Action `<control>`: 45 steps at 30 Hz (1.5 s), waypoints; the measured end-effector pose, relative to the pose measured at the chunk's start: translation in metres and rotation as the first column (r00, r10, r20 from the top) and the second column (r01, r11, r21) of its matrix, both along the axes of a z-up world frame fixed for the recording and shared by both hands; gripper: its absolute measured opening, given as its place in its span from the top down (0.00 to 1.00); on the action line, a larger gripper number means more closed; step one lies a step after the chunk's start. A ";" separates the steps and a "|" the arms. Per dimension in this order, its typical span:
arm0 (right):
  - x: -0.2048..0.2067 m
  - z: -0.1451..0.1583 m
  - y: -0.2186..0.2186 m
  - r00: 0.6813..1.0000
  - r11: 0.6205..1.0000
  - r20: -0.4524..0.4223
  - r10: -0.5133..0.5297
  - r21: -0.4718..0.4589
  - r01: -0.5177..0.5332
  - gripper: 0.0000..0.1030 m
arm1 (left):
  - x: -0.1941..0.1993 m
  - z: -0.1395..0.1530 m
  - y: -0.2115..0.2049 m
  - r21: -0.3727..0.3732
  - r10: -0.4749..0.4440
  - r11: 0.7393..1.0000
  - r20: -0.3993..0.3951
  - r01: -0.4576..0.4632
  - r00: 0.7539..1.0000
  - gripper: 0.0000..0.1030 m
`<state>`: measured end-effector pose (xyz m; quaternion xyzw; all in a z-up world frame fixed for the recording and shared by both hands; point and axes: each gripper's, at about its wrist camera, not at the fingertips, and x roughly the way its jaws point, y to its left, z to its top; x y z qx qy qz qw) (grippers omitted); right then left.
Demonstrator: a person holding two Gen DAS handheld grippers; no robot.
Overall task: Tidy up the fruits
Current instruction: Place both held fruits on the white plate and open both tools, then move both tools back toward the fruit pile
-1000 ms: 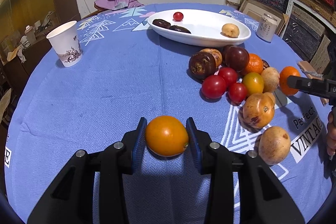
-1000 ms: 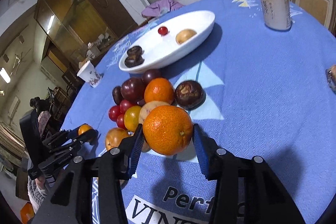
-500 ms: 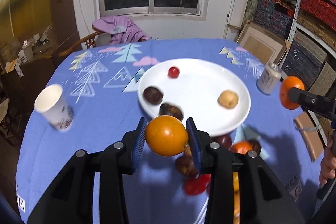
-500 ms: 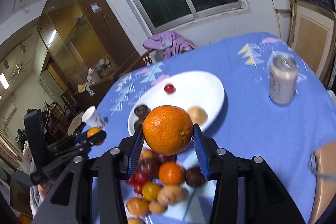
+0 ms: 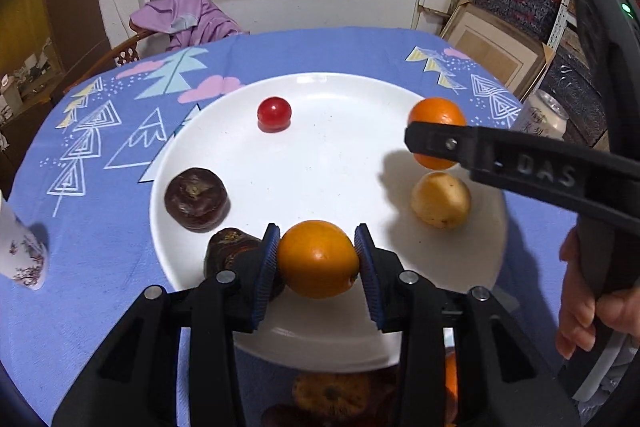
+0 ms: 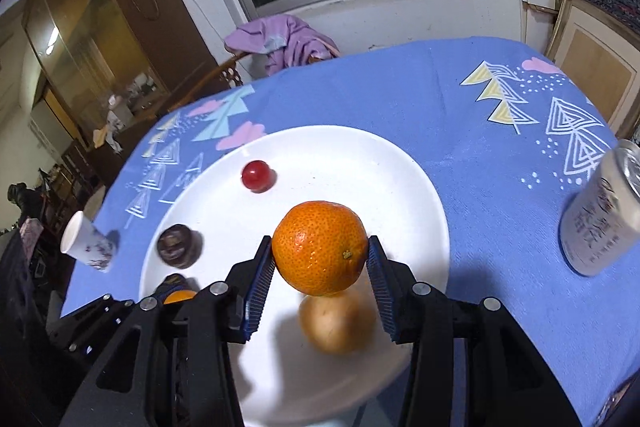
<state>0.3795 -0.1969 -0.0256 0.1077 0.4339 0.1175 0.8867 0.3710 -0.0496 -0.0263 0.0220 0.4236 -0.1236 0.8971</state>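
Over the big round white plate [image 5: 192,163], both tools are carrying fruit. The black left gripper with blue pads [image 5: 318,259] is squeezing a smooth round orange-yellow fruit [image 5: 318,259], its jaws partly closed around it, at the plate's 6 o'clock edge in the left wrist view. The black right gripper [image 6: 320,259] is squeezing a bumpy round orange tangerine [image 6: 320,253] the same way, up in the air near the plate's 3 o'clock side.

Sitting on the plate are a small shiny red tomato [image 5: 274,113] at 11 o'clock, a dark brown flat fruit [image 5: 196,199] at 9 o'clock, another dark fruit [image 5: 232,251] at 7 o'clock, and a pale yellow round fruit [image 5: 440,201] at 4 o'clock, right under the tangerine.

I think this is the putting-down step. Next, each tool needs to be going down to a bare white spot, away from the other fruits, and opening slowly so nothing is rolling off.
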 end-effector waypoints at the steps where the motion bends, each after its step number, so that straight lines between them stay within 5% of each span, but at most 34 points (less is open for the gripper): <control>1: 0.005 -0.005 0.003 1.000 1.000 -0.014 0.000 -0.014 -0.001 0.54 | 0.001 -0.002 0.000 0.003 -0.004 1.000 0.004 0.004 1.000 0.63; 9: 0.012 -0.019 0.001 0.999 1.000 -0.038 -0.019 -0.007 0.019 0.51 | 0.001 0.000 0.000 -0.039 -0.030 0.999 0.004 0.030 1.000 0.48; 11: 0.004 -0.010 -0.005 0.999 0.999 -0.017 -0.028 0.014 0.029 0.49 | -0.003 0.006 0.006 -0.051 -0.011 0.999 0.015 0.012 1.000 0.41; 18: -0.064 0.039 -0.028 0.996 0.997 0.087 -0.036 0.076 0.029 0.38 | -0.047 0.040 0.050 -0.158 0.023 0.987 0.017 -0.020 1.000 0.40; 22: -0.135 0.047 -0.043 0.989 0.994 0.143 -0.025 0.105 0.010 0.30 | -0.095 0.038 0.076 -0.102 0.079 0.992 0.059 -0.072 0.995 0.26; 28: -0.213 0.017 -0.068 0.977 0.990 0.189 -0.098 0.122 0.076 0.21 | -0.161 0.006 0.097 -0.045 0.143 0.989 0.063 -0.141 0.988 0.25; 33: -0.215 0.005 -0.086 0.981 0.971 0.137 -0.140 0.215 0.108 0.21 | -0.179 -0.002 0.084 0.001 0.110 0.994 0.098 -0.110 0.989 0.20; 45: -0.214 0.002 -0.072 0.984 0.985 0.142 -0.111 0.148 0.090 0.17 | -0.132 -0.004 0.048 0.091 0.071 0.992 0.125 -0.082 0.990 0.15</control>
